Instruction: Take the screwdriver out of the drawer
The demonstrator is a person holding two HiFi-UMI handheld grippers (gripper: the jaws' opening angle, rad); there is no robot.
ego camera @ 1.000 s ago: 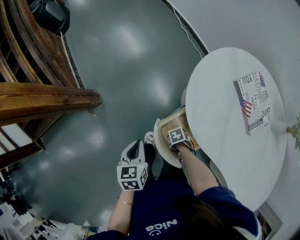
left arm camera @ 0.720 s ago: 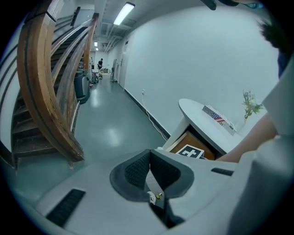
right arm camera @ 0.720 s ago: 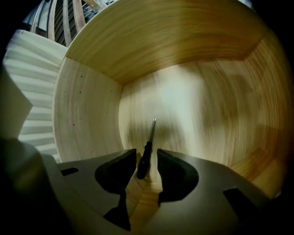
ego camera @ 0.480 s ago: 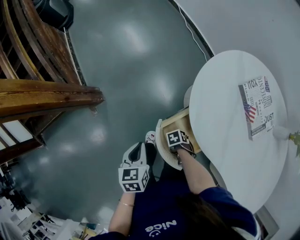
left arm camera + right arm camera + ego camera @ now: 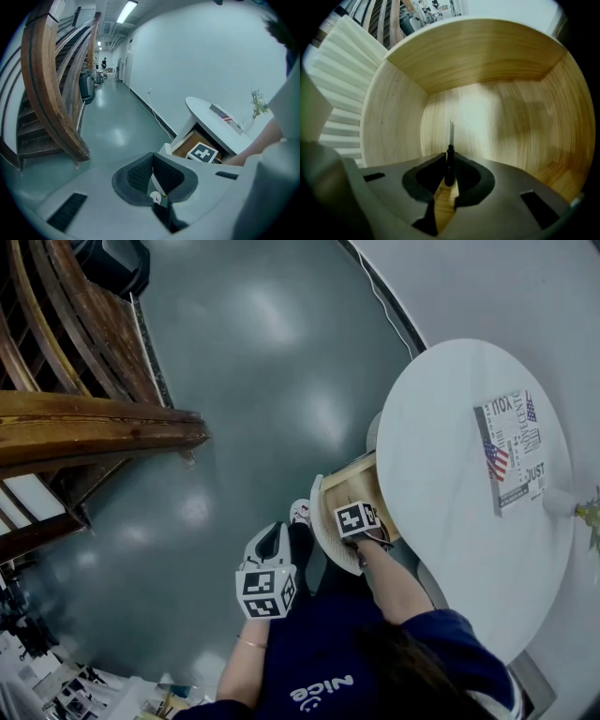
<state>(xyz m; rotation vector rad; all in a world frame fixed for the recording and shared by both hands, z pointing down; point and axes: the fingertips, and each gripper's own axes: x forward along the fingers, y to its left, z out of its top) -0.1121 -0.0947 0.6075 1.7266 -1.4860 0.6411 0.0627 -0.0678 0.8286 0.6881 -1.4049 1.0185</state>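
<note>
The grey left gripper [image 5: 152,174] is held low in front of the body, its jaws together with nothing in them. The grey right gripper [image 5: 449,165] points almost straight down from a bare forearm [image 5: 392,582]. Its jaws are closing on a thin black-handled screwdriver [image 5: 450,157].

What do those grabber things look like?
The left hand-held gripper and right hand-held gripper are pale grey plastic with dark pads, each carrying a white cube with black square markers. The right one's jaws are closing around a slim black-handled screwdriver.
</note>
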